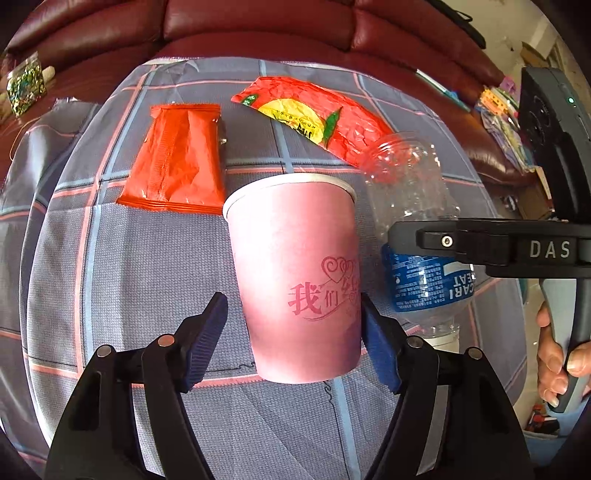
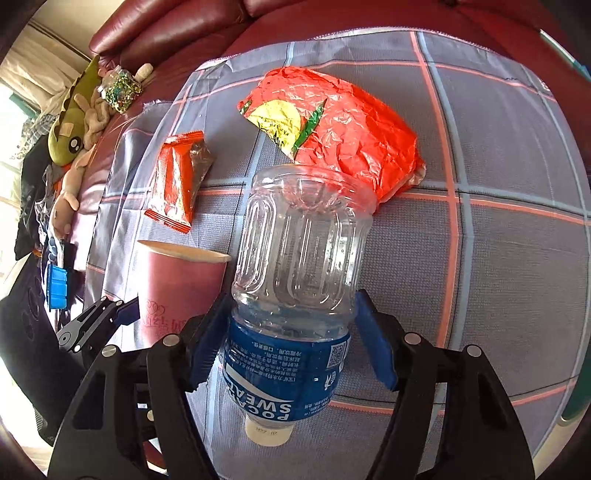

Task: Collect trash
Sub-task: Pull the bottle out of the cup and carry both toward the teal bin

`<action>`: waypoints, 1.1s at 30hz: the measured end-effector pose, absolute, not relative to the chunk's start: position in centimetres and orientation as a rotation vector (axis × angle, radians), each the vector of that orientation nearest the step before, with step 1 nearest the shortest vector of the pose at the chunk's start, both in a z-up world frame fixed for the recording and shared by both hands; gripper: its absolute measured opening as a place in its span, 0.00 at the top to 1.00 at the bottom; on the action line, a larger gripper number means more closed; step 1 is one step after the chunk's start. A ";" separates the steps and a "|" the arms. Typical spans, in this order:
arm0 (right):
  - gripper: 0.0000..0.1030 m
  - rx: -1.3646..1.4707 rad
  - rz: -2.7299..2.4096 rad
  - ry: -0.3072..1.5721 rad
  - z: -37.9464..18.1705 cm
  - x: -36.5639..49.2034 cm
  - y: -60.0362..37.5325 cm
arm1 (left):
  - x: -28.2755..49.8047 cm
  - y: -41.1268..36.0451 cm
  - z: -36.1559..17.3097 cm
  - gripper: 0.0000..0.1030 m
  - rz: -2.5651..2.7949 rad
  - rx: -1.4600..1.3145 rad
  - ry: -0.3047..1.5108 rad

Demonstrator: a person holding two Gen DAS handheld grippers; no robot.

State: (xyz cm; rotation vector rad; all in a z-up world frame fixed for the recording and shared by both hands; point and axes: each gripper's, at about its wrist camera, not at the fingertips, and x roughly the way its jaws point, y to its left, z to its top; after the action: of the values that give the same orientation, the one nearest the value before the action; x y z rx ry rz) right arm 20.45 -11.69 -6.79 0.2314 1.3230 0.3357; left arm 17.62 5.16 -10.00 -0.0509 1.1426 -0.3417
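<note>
A pink paper cup (image 1: 295,273) stands upright on the plaid cloth (image 1: 147,277), between the blue pads of my left gripper (image 1: 293,317); the jaws are open, the right pad touching or nearly touching the cup. The cup also shows in the right wrist view (image 2: 177,288). A clear plastic bottle with a blue label (image 2: 295,288) stands cap-down between the pads of my right gripper (image 2: 288,325), which is open around it. The bottle shows right of the cup in the left wrist view (image 1: 417,236). An orange snack wrapper (image 1: 177,166) and a crumpled red wrapper (image 1: 314,114) lie behind.
The cloth covers a dark red leather sofa (image 1: 258,26). A plush toy (image 2: 74,122) and a small jar of glitter (image 2: 120,88) lie at the far left. Clutter sits on the sofa arm at the right (image 1: 502,110). The right gripper's body (image 1: 517,247) reaches in beside the bottle.
</note>
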 end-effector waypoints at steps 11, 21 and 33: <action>0.37 0.289 0.251 1.274 -5.5 17.7 -18.2 | 16.8 3.7 -8.2 0.42 -0.294 -0.020 1.067; 0.37 0.399 0.201 1.178 -3.1 14.0 -26.2 | 15.4 -2.8 -5.0 0.42 -0.355 0.050 1.032; 0.37 0.542 0.064 1.037 -0.6 8.2 -39.7 | 13.8 -15.7 -2.3 0.41 -0.521 0.175 0.992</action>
State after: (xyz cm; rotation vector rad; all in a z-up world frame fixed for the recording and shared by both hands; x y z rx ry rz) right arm 8.19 -39.66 -0.55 0.5421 1.0367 0.0637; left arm 13.77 -15.75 -2.26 0.1754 0.9923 -0.5210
